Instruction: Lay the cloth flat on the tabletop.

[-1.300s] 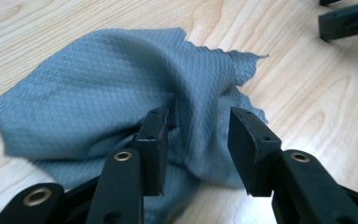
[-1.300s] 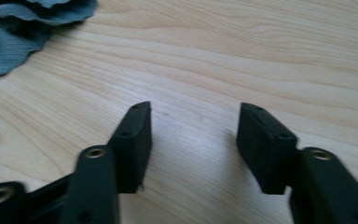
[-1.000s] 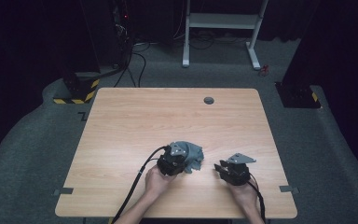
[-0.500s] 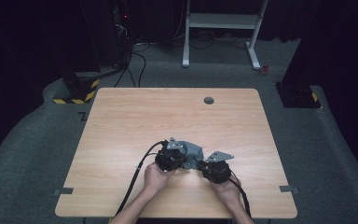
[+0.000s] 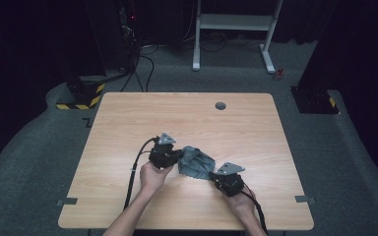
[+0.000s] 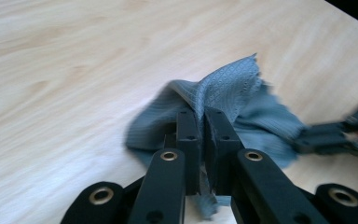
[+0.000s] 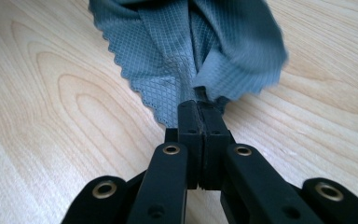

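Both hands have drawn apart, jaws just closing: left gripper (image 5: 177, 158) and right gripper (image 5: 215, 179) each pinch the grey cloth (image 5: 197, 164) above the counter (image 5: 128, 118). Pull evenly, keeping it taut.

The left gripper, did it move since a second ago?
Yes. In the high view the left gripper, shut on the grey cloth, has gone farther from the table's near edge, toward the round hole.

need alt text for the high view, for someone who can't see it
Seen from above, a person at a wooden table holds a black gripper in each hand, both clamped on a crumpled grey cloth between them. The left gripper grips its left side, the right gripper its lower right edge. Dark floor, cables and a white frame lie beyond.
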